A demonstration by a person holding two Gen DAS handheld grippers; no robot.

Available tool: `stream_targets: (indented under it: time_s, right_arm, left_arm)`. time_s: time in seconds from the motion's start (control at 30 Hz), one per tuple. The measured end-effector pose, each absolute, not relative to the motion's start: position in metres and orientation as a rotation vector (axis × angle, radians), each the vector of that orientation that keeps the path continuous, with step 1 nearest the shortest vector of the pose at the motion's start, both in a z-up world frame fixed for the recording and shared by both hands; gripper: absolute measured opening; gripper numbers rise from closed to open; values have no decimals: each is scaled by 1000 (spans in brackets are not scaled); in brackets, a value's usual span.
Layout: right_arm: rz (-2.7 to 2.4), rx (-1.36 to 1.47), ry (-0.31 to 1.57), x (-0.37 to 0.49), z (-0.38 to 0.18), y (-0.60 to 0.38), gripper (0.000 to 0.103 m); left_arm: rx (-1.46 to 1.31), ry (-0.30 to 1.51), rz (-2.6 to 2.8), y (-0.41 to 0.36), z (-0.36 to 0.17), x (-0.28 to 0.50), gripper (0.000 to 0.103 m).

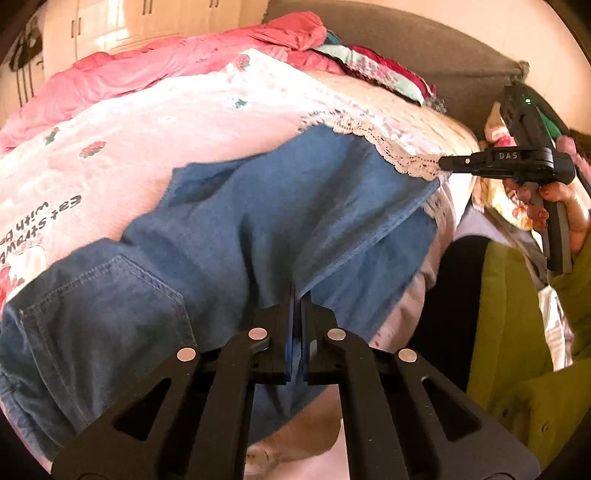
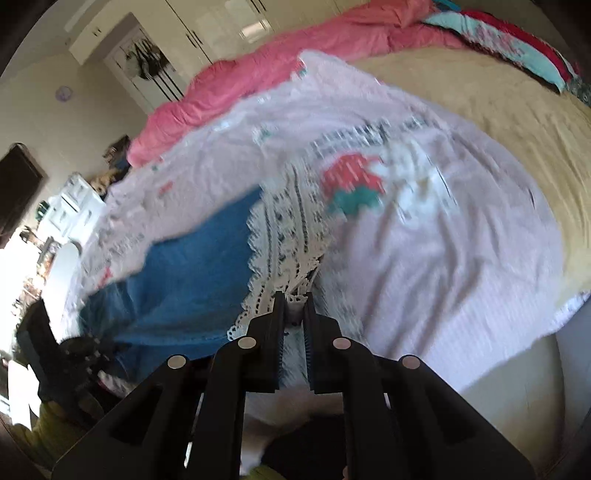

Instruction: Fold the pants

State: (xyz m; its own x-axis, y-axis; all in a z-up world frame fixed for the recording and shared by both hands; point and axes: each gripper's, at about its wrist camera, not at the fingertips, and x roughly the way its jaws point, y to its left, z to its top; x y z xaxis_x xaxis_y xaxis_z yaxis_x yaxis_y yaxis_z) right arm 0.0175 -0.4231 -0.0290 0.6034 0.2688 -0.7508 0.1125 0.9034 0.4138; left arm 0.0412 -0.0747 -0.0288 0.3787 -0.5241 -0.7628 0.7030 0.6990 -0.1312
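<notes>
Clamped on the blue pants (image 1: 280, 206), the left gripper (image 1: 297, 291) anchors their near edge while the right gripper (image 2: 294, 295) pinches the lace hem (image 2: 280, 254) — keep both taut, edges aligned.

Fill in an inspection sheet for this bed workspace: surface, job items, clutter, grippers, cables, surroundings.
Surface: bed, beige cover, pink strawberry-print blanket on top.
Job's things: blue denim pants with white lace hem, spread on the blanket.
Clutter: pink duvet; patterned pillows.
Grippers: left gripper jaws shut on the denim; right gripper jaws shut on the lace hem.
Cables: nothing seen.
Surroundings: white wardrobe doors, grey headboard.
</notes>
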Motion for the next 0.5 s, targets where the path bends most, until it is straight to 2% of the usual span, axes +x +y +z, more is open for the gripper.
stream_targets:
  time_s: [0.3, 0.5]
  right_arm:
    - [86, 479, 1008, 3, -58, -431, 9]
    - [48, 459, 1045, 7, -70, -436, 15]
  left_arm:
    - [326, 887, -810, -84, -35, 24, 0]
    - [357, 924, -818, -89, -46, 19, 0]
